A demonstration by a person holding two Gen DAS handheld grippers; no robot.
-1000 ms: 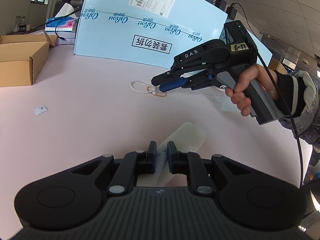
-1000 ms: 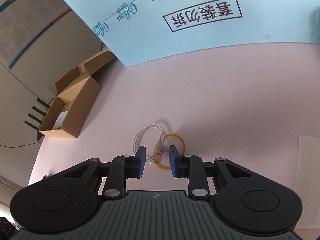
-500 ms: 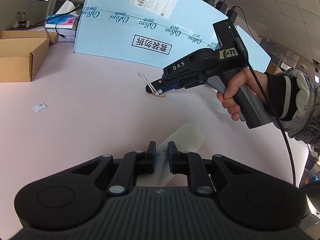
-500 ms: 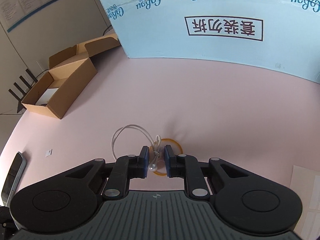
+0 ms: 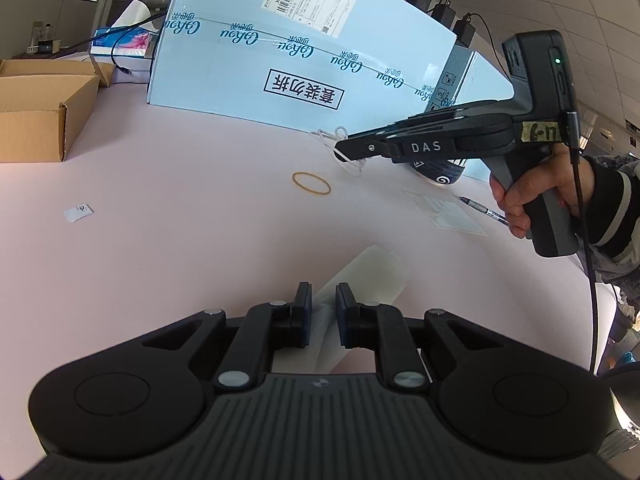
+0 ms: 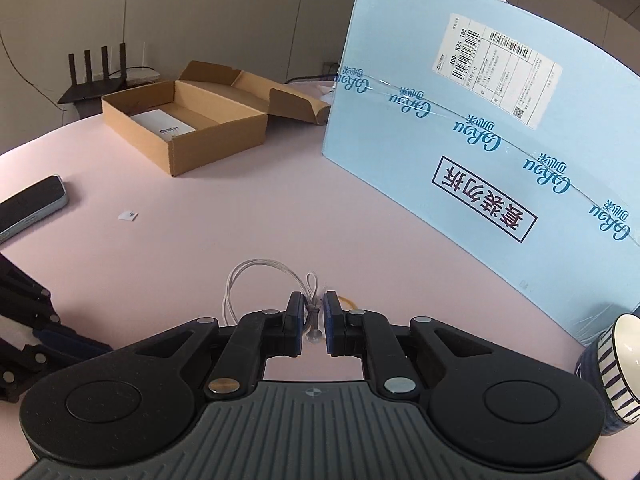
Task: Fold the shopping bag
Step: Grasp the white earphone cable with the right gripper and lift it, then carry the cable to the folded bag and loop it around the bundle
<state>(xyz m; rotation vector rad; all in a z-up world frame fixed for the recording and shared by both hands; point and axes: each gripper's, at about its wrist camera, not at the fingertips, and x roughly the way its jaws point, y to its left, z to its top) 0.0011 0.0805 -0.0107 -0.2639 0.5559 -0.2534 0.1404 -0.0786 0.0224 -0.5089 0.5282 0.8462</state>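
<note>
While the folded shopping bag [image 5: 368, 276] is kept clamped at its near end between the pads of the left gripper [image 5: 323, 300], close to the near edge of the pink desk [image 5: 180, 240], a tie is being fetched for it. The bag is seen as a narrow white strip lying flat and angled away to the right, its far end free. Further in, towards the middle of the desk, a tan rubber band [image 5: 311, 183] is left lying flat and untouched. Just beyond it, the right gripper [image 5: 340, 148], held in a sleeved hand [image 5: 532, 196], is raised clear of the surface; its jaws have just been closing, and a clear elastic cord [image 6: 256, 270] is pinched between them at its knot, with the loop hanging loose to one side. At the far edge, a pale blue carton [image 5: 280, 40] is stood upright. The step in hand is judged to be the carrying of the cord to the bag so that the fold can be bound. It would be done best if the bag were held pressed and unmoved, so that no fold is let open, and if the cord were gripped firmly at the knot, since a slick strand may be lost. The loop should be brought over the free far end, and the rubber band should be passed well clear.
</note>
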